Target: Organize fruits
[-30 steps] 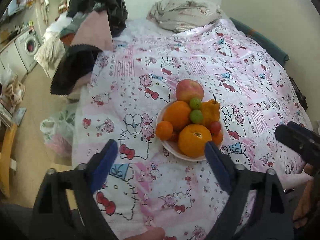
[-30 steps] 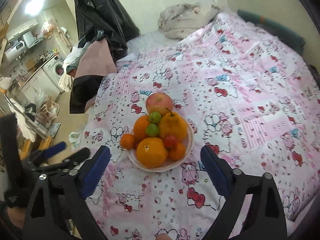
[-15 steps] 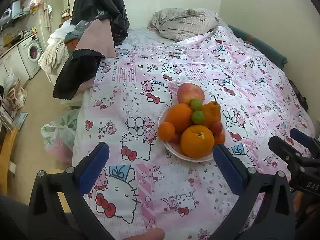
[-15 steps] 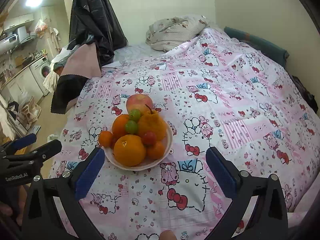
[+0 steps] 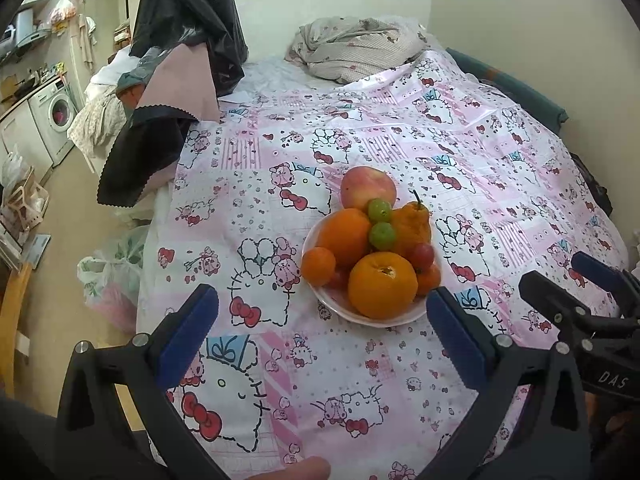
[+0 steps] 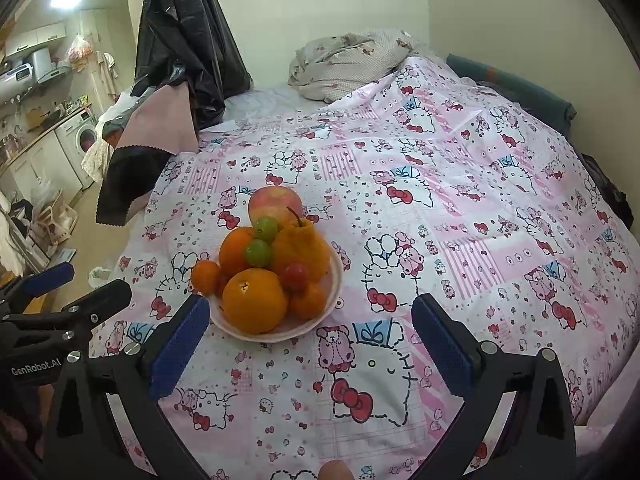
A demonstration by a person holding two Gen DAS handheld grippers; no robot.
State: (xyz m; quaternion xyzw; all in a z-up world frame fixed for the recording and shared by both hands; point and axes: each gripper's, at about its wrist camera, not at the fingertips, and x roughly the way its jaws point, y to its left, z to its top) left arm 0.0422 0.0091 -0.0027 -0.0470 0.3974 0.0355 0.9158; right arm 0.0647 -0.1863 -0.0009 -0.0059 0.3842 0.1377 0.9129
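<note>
A white plate point(image 5: 362, 318) piled with fruit sits on a pink cartoon-print bedspread point(image 5: 460, 152). On it are a large orange point(image 5: 382, 285), another orange point(image 5: 349, 231), a small tangerine point(image 5: 318, 266), a red-yellow apple point(image 5: 368, 189), two green fruits point(image 5: 382, 235), an orange pear-shaped fruit point(image 5: 412, 227) and small red fruits point(image 5: 421, 255). My left gripper point(image 5: 322, 334) is open and empty, just short of the plate. My right gripper point(image 6: 311, 342) is open and empty, near the plate point(image 6: 296, 330), with the large orange point(image 6: 254, 300) ahead at left.
A crumpled blanket point(image 5: 352, 50) lies at the bed's far end. Dark and pink cloths point(image 5: 168, 92) hang over the bed's left side. The floor at left holds a plastic bag point(image 5: 110, 272) and a washing machine point(image 5: 56, 114). A wall runs along the right.
Both grippers have drawn back and tilted up, so the plate sits lower in the views and more of the room shows. The fruit has not moved.
</note>
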